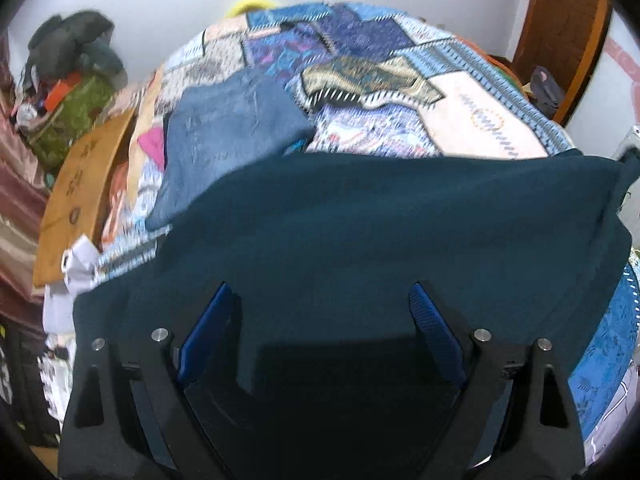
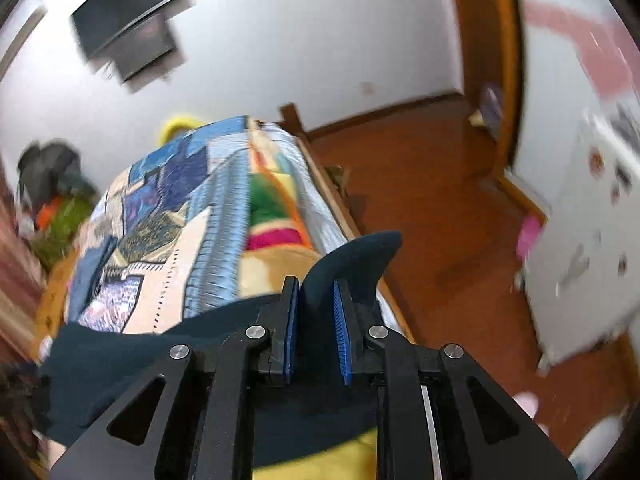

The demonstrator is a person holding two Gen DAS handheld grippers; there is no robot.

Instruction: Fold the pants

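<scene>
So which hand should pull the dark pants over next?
Probably the right gripper: its blue pads are already shut on a corner of the dark teal pants. The left gripper is open above the cloth, holding nothing.

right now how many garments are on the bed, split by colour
dark teal pants: 1, a corner clamped in the right tool; left tool open above them
folded blue denim garment: 1
total: 2

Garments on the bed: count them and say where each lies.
2. Dark teal pants spread across the near end, one corner pinched in the right gripper. Blue jeans lie folded farther back on the left. Others may be hidden.
</scene>
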